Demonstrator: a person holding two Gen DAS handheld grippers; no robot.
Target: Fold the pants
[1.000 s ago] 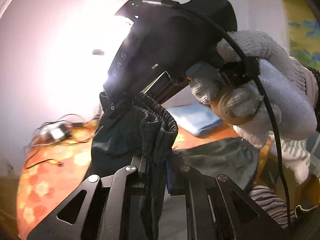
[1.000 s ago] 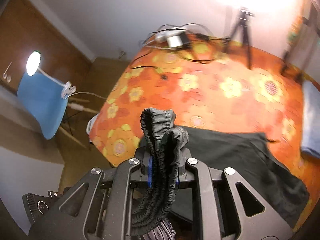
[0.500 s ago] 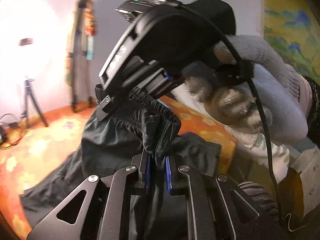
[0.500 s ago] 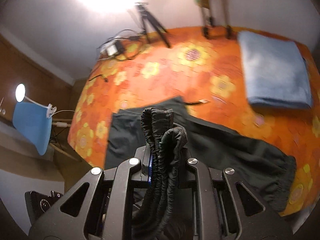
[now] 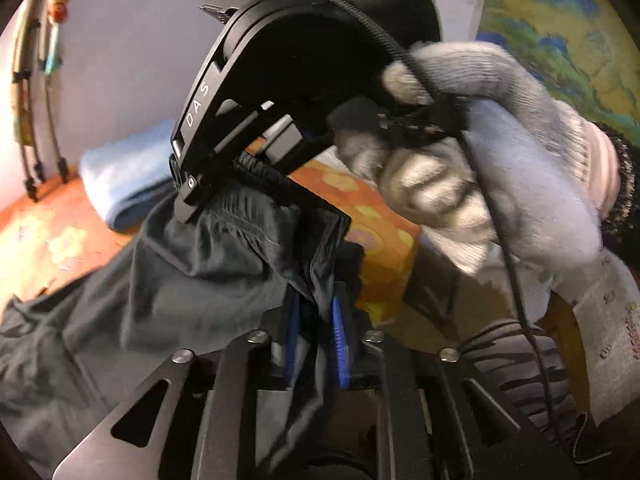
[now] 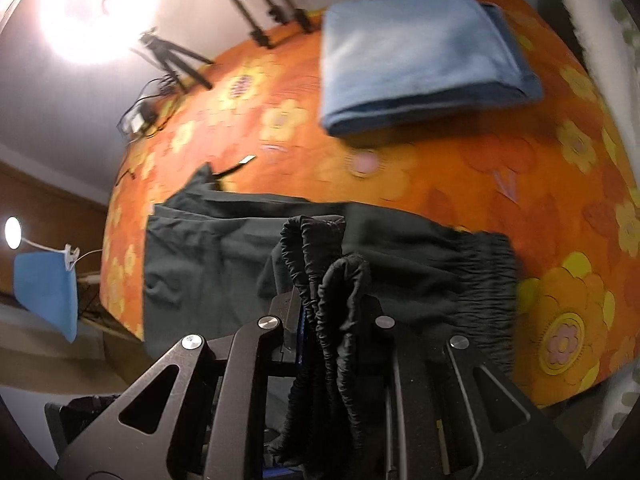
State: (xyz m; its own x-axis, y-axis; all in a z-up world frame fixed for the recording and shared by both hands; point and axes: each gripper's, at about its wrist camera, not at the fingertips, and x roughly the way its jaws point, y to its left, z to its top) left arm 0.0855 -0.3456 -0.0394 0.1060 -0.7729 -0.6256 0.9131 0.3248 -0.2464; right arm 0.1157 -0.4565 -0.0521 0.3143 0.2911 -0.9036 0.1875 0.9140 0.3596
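Dark grey pants (image 6: 420, 248) lie across the orange flowered bedspread (image 6: 520, 184), folded over themselves. My right gripper (image 6: 332, 312) is shut on a bunched stretch of the elastic waistband (image 6: 320, 248), which sticks up past its tips. My left gripper (image 5: 316, 320) has the waistband cloth of the pants (image 5: 160, 280) between its blue pads (image 5: 338, 340), and its jaws are opening. In the left wrist view the right gripper's black body (image 5: 280, 80) hangs just above and ahead, held by a gloved hand (image 5: 500, 168). The two grippers are close together.
A folded light-blue towel (image 6: 420, 52) lies on the far side of the bed. A small tripod (image 6: 172, 56), cables and a bright lamp (image 6: 92, 12) stand at the far left. A blue chair (image 6: 44, 288) stands beside the bed's left edge.
Both grippers swung across the bed and came lower, carrying the waistband over the spread legs. The left pads stand a little wider apart than before.
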